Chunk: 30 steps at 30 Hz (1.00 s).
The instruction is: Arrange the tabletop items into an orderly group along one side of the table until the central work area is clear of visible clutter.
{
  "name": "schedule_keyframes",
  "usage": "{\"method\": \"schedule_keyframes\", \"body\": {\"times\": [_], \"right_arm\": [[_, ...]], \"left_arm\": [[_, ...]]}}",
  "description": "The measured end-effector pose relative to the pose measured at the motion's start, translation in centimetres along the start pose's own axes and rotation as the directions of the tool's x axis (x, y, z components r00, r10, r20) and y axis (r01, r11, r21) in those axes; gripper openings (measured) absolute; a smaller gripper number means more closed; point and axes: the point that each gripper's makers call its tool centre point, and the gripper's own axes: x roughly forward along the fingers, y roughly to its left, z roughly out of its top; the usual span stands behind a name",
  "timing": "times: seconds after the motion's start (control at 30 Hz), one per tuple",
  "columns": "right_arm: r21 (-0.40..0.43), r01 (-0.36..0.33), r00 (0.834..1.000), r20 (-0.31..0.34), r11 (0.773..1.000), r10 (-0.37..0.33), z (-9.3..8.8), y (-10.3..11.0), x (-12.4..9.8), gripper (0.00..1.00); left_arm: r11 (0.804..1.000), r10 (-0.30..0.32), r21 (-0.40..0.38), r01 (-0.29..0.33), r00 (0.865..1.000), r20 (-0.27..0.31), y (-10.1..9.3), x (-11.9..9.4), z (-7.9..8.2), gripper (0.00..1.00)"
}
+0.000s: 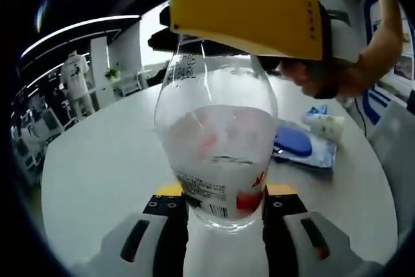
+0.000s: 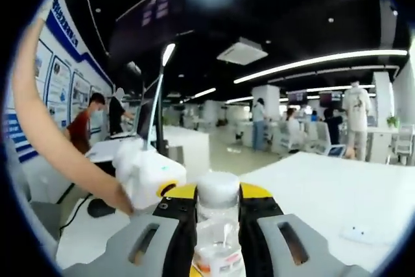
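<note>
1. Both tongs were closed on one clear plastic bottle (image 1: 217, 154): the left tongs (image 1: 224, 215) clamped its labelled lower body, and the right tongs (image 2: 217, 209) clamped just below its white cap (image 2: 217, 189).
2. The bottle was held upright over the white tabletop (image 1: 97, 173). Judgement: a two-point hold steadied it for carrying to one side.
3. A blue-and-white packet (image 1: 305, 144) lay on the tabletop behind the bottle, not yet grouped.
4. The right tongs' yellow body (image 1: 249, 14) hid the bottle's neck in the left gripper view.
5. Whether the bottle's base touched the tabletop could not be told; label print was unreadable.
</note>
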Motion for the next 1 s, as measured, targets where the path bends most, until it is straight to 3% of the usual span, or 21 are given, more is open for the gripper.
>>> {"method": "schedule_keyframes", "body": {"times": [0.17, 0.47, 0.8, 1.0], "right_arm": [[0.006, 0.06, 0.998, -0.002, 0.998, -0.06, -0.4, -0.7, 0.1, 0.19], [0.011, 0.136, 0.99, -0.025, 0.991, -0.136, -1.7, -1.5, 0.0, 0.19], [0.02, 0.169, 0.985, -0.048, 0.985, -0.168, -2.7, -2.2, 0.1, 0.19], [0.022, 0.156, 0.987, -0.042, 0.988, -0.155, -2.8, -2.8, 0.2, 0.2]], "left_arm": [[0.998, -0.057, 0.017, 0.057, 0.998, 0.01, 0.3, 0.6, -0.1, 0.43], [0.997, -0.076, 0.021, 0.076, 0.997, 0.006, 0.3, 1.6, -1.0, 0.43], [0.993, -0.118, 0.029, 0.117, 0.993, 0.014, 0.3, 2.1, -1.8, 0.43], [0.99, -0.138, 0.031, 0.136, 0.988, 0.067, 0.4, 2.1, -1.5, 0.43]]}}
